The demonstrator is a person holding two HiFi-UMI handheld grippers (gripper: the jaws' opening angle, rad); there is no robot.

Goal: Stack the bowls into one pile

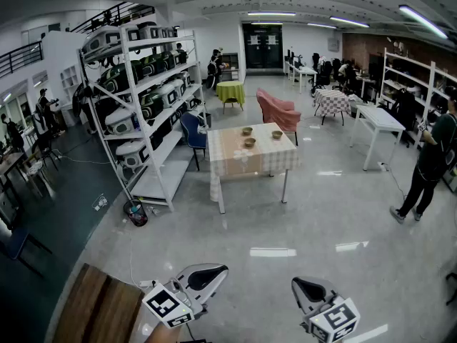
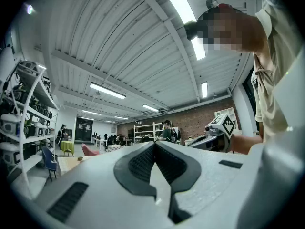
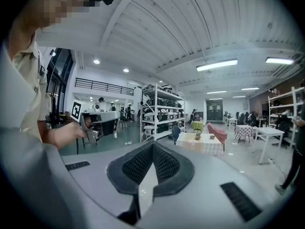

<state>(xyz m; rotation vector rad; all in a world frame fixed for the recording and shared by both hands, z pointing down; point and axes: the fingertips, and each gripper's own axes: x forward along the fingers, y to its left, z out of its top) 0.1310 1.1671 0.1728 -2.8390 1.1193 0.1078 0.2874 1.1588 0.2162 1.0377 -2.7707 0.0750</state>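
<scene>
Three small brownish bowls stand apart on a far table with a checked cloth (image 1: 235,161): one at the back left (image 1: 246,131), one at the back right (image 1: 277,134), one nearer the front (image 1: 249,142). My left gripper (image 1: 208,274) and right gripper (image 1: 307,289) hover low at the bottom of the head view, several metres short of the table. Both are shut with nothing between the jaws. In the right gripper view the pads (image 3: 152,147) meet, and the table (image 3: 200,144) with the bowls (image 3: 197,137) lies far ahead. The left gripper view shows closed pads (image 2: 155,144) too.
A tall white shelving rack (image 1: 146,84) loaded with machines stands left of the table, with a blue chair (image 1: 191,131) beside it. A pink armchair (image 1: 278,109) sits behind the table. A person (image 1: 427,164) stands at the right by a white table (image 1: 377,118). A wooden surface (image 1: 100,309) lies bottom left.
</scene>
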